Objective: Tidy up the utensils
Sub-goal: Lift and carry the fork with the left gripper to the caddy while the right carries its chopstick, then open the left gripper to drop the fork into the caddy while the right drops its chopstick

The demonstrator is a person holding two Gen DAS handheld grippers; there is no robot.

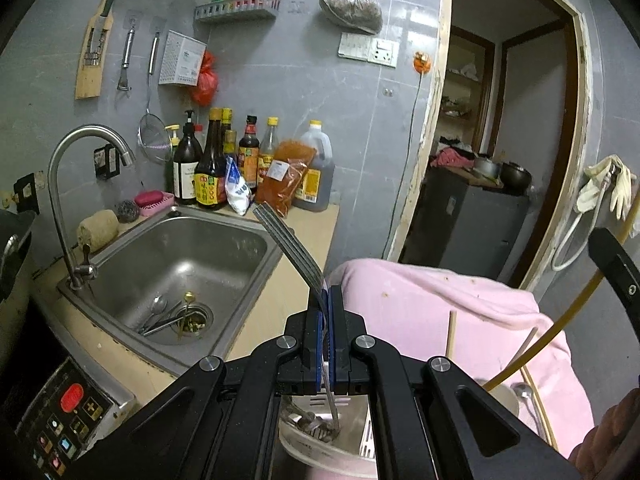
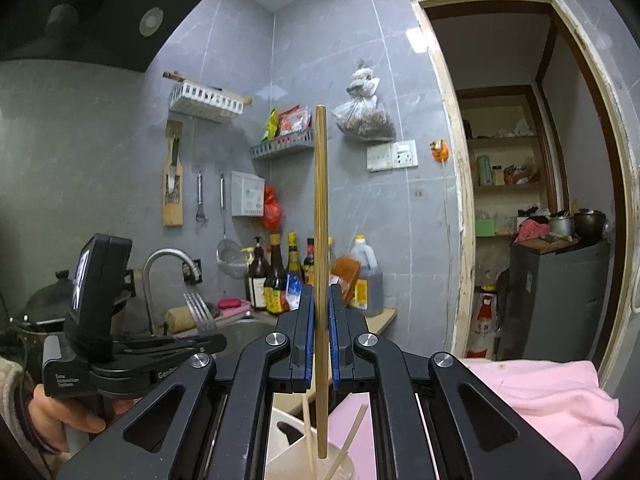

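Left tool (image 1: 325,320) clamped on a fork (image 1: 286,240), tines pointing up and away over the near right edge of the sink (image 1: 240,240), handle running down toward a white holder (image 1: 304,446) just below, other metal cutlery already inside. Right tool (image 2: 321,320) clamped on a chopstick (image 2: 321,216), held upright, lower tip inside a white cup (image 2: 280,468) with other chopsticks. More cutlery (image 1: 160,316) lying by the sink drain, far left. Pink cloth (image 1: 440,312) on the right.

Step in hand, by the look: dropping sorted pieces into their holders. Next likely calls for lowering the fork handle-first into the holder, then letting go; same for the chopstick. Afterwards, back to the sink.
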